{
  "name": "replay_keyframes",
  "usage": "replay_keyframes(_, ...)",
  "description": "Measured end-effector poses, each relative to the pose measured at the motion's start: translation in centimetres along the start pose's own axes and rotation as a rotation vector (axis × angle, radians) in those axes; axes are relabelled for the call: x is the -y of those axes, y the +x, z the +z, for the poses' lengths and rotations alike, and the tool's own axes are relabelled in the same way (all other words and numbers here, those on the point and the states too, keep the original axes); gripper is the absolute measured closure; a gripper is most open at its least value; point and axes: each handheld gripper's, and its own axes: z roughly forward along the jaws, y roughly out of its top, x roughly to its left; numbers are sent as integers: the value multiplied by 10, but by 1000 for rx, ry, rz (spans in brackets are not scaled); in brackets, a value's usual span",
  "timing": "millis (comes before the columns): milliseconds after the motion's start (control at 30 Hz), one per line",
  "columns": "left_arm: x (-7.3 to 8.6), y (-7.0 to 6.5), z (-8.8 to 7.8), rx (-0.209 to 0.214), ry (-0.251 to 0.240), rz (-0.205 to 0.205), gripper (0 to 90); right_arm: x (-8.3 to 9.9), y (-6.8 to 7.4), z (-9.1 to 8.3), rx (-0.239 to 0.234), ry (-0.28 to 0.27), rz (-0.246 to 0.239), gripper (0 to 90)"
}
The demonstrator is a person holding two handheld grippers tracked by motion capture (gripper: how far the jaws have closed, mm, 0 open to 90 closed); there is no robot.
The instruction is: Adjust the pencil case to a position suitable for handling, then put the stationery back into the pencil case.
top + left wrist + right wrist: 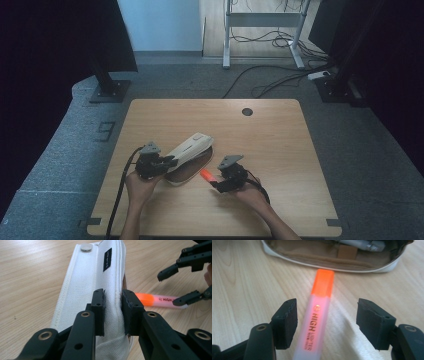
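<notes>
The highlighter (318,317) lies flat on the wooden table (280,150), below and just right of centre in the high view; its orange cap (323,281) points toward the open side of the pencil case (190,152) and ends just short of the case's rim, apart from it; the pale barrel carries printed lettering. In the right gripper view the highlighter runs from the bottom edge up the middle of the frame, between the two black jaws.

The right gripper (332,323) stands open around the barrel; its pads sit clear on either side, the left pad close beside the barrel, the right pad well apart; nothing is gripped. In the left gripper view this gripper (175,287) occupies the upper right of the frame, with the highlighter (155,300) beneath it.

The pencil case, white canvas with a tan lining, lies left of centre in the high view; its flap is raised and tilted toward the upper right. The left gripper (113,312) is clamped on the flap's edge; the fabric bunches between the pads. A metal snap button (86,247) and a small black label (107,258) show on the flap, at the top of the left gripper view. Grey pens (359,243) rest inside the case, at the top of the right gripper view.

A hand (142,187) holds the left gripper at the lower left of the high view.
</notes>
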Motion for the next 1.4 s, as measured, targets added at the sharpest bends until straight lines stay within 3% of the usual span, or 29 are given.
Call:
replay_keyframes(867,0,0,0,0,0,0,734,11,9,9,-11,35,-22,486)
replay_keyframes(1267,0,0,-1,2,-2,-3,734,10,12,7,-11,51,-30,642)
replay_keyframes(1400,0,0,-1,3,-2,-3,734,9,13,7,-10,60,-27,648)
